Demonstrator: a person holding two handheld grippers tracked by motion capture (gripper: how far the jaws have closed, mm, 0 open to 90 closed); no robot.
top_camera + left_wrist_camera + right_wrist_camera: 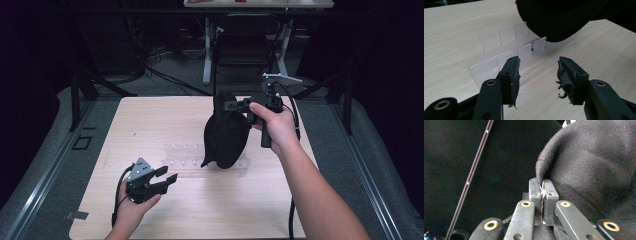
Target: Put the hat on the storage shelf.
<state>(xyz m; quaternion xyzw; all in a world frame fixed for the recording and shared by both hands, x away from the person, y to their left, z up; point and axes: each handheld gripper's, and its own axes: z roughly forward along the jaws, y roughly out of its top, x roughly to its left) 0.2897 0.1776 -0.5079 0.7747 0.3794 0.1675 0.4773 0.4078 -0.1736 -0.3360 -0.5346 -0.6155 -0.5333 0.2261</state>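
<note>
A: Start with the big things. What's on the table [150, 125]?

B: A black cap [227, 132] hangs above the middle of it, a little toward the right edge, its lower end just over a clear plastic rack [187, 155] that lies flat at the centre. From the left gripper view the rack's [499, 50] slotted tabs stand up right under the cap [554, 17].

A: Who has the cap?

B: The right gripper [245, 106]. Its jaws are pinched tight on a fold at the cap's edge [542, 170], pads nearly meeting through the cloth.

A: And the left gripper [167, 177]?

B: Near the front-left part of the table, jaws apart with nothing between them, aimed at the rack.

A: So how should this go?

B: I'd judge the cap is meant to settle onto the rack. Keep the right grip firm and lower slowly so the cloth doesn't snag a tab. The left could pin the rack, or catch the loose lower edge, before the right lets go.
</note>
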